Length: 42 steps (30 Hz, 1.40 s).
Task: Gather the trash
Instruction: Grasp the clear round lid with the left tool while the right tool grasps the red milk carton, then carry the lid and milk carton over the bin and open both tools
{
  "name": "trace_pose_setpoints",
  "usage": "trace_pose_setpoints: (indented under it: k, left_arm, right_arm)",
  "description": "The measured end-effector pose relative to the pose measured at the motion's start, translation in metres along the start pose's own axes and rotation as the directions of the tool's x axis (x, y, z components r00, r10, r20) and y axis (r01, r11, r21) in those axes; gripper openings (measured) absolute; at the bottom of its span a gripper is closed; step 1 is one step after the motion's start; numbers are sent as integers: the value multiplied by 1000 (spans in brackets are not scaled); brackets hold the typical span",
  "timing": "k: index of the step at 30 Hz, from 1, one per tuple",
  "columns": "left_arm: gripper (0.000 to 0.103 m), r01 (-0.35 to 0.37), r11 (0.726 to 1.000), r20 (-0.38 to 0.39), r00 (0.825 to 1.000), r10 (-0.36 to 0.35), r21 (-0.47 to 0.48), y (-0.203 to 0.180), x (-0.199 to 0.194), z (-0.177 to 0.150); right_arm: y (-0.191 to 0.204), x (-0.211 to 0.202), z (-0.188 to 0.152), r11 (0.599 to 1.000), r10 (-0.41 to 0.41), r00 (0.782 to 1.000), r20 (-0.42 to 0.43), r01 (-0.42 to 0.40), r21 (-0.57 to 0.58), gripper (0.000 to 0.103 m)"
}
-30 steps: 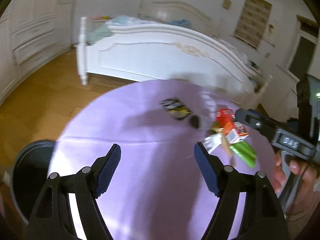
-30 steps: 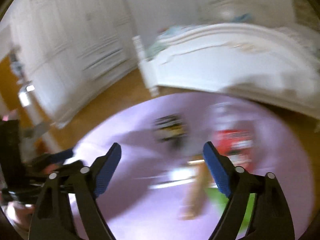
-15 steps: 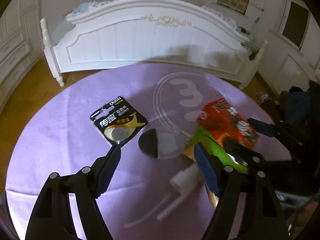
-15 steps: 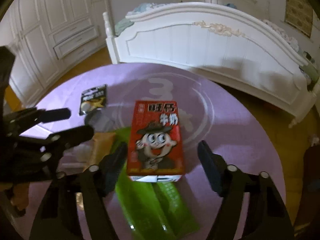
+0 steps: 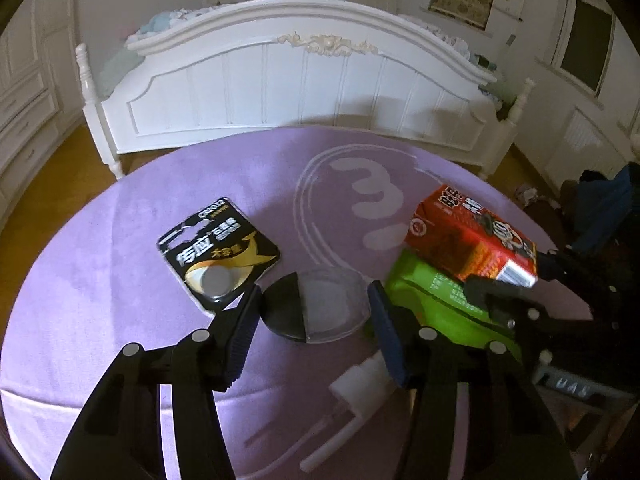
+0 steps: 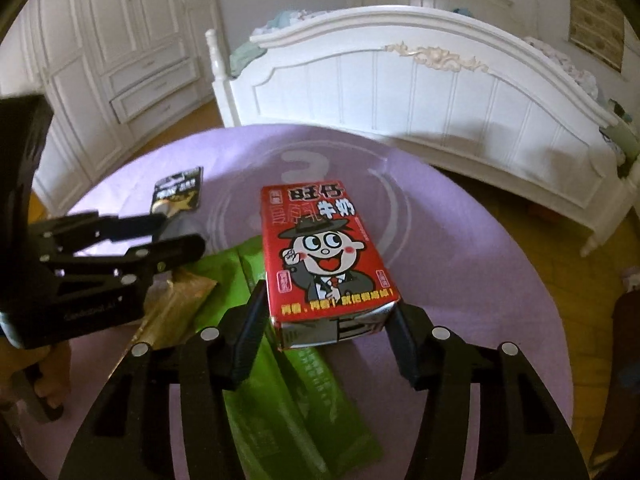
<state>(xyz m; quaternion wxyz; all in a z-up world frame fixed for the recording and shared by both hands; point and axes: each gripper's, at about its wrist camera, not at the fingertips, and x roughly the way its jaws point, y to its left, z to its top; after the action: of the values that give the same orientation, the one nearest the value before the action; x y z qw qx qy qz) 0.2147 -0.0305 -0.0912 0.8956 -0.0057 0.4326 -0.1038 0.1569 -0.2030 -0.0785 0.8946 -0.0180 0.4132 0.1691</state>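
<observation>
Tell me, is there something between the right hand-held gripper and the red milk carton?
Nothing visible. The red milk carton sits directly between the fingers of the right hand-held gripper, whose jaws have just been closing on it. It lies on a green wrapper.

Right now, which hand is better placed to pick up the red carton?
Right. Its tongs have just been closing and straddle the red carton's near end. The left tongs flank the round lid instead.

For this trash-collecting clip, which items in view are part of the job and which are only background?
Part of the job:
- red milk carton, between the right gripper fingers
- round clear lid, between the left gripper fingers
- green wrapper
- battery card
- white plastic piece
- tan wrapper

Background:
- purple table
- white bed
- white wardrobe
</observation>
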Motion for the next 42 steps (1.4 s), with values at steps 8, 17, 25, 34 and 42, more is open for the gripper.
trace_pose_setpoints:
  k: [8,17,25,34,42]
  left_arm:
    - [54,33,997,99,995,-26,-64,22,-56,-10]
    - [54,5,986,189,982,27,-167,74,-129,-47]
    - [54,-51,959,220,969,116,-279,131,-172,-93]
    - [54,-122,912,209,954,217,-391,196,-199,-138]
    - [54,-139,871,180,951,250,-472,239,-208,-173]
  right_arm:
    - [13,-33,9,993,105,993,47,-107,41,54]
    - [63,-59,22,969,242,969,59,-244,34,53]
    - [151,-63,30,940,335,942,8,-334,-74,53]
    - [259,-47,25,884,414,905,-95,-425,-196,53]
    - [339,-22,24,840,442,880,-175,-475,-262,53]
